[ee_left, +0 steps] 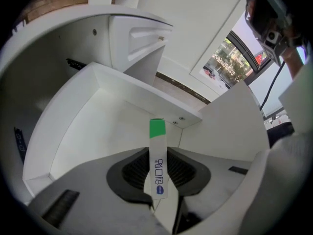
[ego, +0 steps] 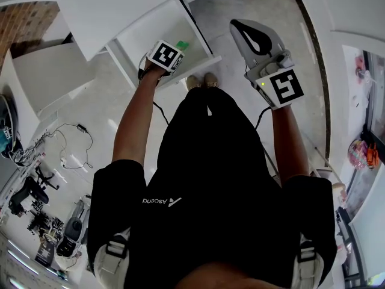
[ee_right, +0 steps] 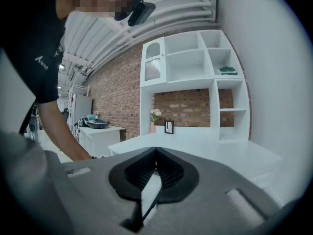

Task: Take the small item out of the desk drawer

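Observation:
The white desk drawer [ego: 157, 30] stands pulled out, and my left gripper [ego: 174, 48] reaches into it from above. In the left gripper view the drawer's bare white walls [ee_left: 93, 121] surround the jaws. A small white stick with blue print and a green end [ee_left: 157, 168] stands pinched between the dark pads of the left gripper [ee_left: 158, 155], green tip pointing away. That green end [ego: 182, 44] shows just past the marker cube in the head view. My right gripper [ego: 237, 26] hangs right of the drawer over the floor, jaws together and holding nothing [ee_right: 155, 152].
The right gripper view looks across a white desk top [ee_right: 205, 148] at a white shelf unit [ee_right: 195, 77] on a brick wall, with a flower vase [ee_right: 154, 117] and a small frame [ee_right: 168, 127]. Cables [ego: 72, 143] lie on the floor at left. The person's feet [ego: 201, 82] stand at the drawer front.

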`<control>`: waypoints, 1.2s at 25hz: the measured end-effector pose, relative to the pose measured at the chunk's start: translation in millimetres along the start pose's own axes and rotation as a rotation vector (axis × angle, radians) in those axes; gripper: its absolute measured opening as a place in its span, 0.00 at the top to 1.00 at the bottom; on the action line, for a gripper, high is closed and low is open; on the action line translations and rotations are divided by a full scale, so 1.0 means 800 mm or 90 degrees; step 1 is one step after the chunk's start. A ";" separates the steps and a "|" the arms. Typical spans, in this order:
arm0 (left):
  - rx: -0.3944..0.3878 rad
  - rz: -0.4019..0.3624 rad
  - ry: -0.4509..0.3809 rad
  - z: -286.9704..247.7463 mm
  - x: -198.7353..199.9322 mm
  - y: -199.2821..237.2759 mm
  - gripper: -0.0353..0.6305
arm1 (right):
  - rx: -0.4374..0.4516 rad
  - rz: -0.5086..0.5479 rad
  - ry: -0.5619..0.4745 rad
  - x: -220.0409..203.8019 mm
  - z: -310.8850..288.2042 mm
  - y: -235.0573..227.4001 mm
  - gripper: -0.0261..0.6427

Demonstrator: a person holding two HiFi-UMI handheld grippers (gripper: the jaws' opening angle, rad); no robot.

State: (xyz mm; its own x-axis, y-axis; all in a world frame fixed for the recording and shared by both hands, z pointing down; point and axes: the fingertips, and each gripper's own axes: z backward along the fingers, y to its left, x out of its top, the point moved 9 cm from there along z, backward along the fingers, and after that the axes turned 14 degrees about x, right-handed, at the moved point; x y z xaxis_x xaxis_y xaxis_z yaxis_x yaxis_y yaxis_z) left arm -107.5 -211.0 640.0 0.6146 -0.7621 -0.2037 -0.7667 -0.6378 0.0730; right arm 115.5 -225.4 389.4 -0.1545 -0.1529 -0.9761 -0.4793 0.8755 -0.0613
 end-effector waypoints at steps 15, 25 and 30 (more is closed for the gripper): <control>0.072 0.124 -0.336 0.181 0.018 0.000 0.81 | 0.042 0.029 -0.040 0.033 -0.025 0.040 0.96; 0.093 0.155 -0.556 0.295 0.029 -0.024 0.81 | 0.055 0.047 -0.074 0.075 -0.018 0.061 0.96; 0.103 0.150 -0.667 0.345 0.028 -0.041 0.81 | 0.057 0.048 -0.107 0.085 -0.007 0.066 0.96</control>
State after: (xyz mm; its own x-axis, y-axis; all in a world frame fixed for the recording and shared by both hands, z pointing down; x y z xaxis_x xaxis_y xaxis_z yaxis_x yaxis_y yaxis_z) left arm -119.4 -176.3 363.9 0.0440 -0.3400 -0.9394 -0.9072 -0.4074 0.1050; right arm 75.2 -192.1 320.8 -0.0367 -0.0135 -0.9992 -0.3920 0.9199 0.0020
